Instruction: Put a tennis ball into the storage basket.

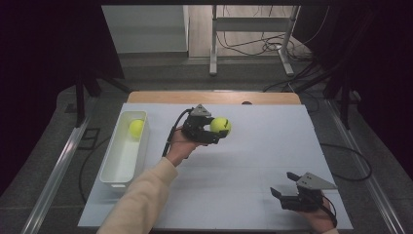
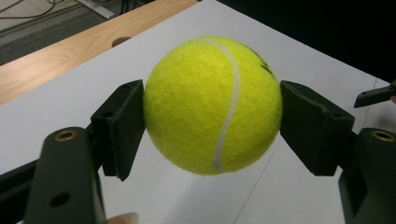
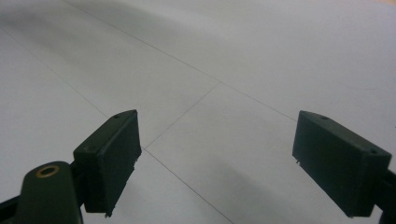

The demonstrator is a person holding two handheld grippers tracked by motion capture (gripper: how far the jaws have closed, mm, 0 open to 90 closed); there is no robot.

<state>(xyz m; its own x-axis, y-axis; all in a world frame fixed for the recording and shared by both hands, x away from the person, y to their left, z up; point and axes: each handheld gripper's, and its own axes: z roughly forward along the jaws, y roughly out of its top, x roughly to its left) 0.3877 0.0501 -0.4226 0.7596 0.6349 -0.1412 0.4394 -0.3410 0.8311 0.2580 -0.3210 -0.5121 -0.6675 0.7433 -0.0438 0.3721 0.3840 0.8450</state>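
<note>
Above mid-table, the left gripper (image 1: pixel 215 130), clamped on a tennis ball (image 1: pixel 220 126), should carry it level toward nine o'clock, probably into the white bin (image 1: pixel 113 165).

1. White sheet (image 1: pixel 253 161) lies on the table (image 1: pixel 214 97); a bare strip of table shows behind the sheet's far edge.
2. Long tray (image 1: pixel 113 168) sits on the sheet's left edge, running front to back.
3. One tennis ball (image 1: pixel 136 127) lies in the tray's far end.
4. Left gripper (image 1: pixel 220 127) is right of the tray, over the sheet's middle, far half.
5. Second tennis ball (image 2: pixel 212 105) sits between its two pads, touching both, off the sheet.
6. Right gripper (image 1: pixel 285 184) is at the sheet's near right corner, well apart from the left one, nothing between its pads.
7. Table frame (image 1: pixel 253 39) stands on the floor behind the table.
</note>
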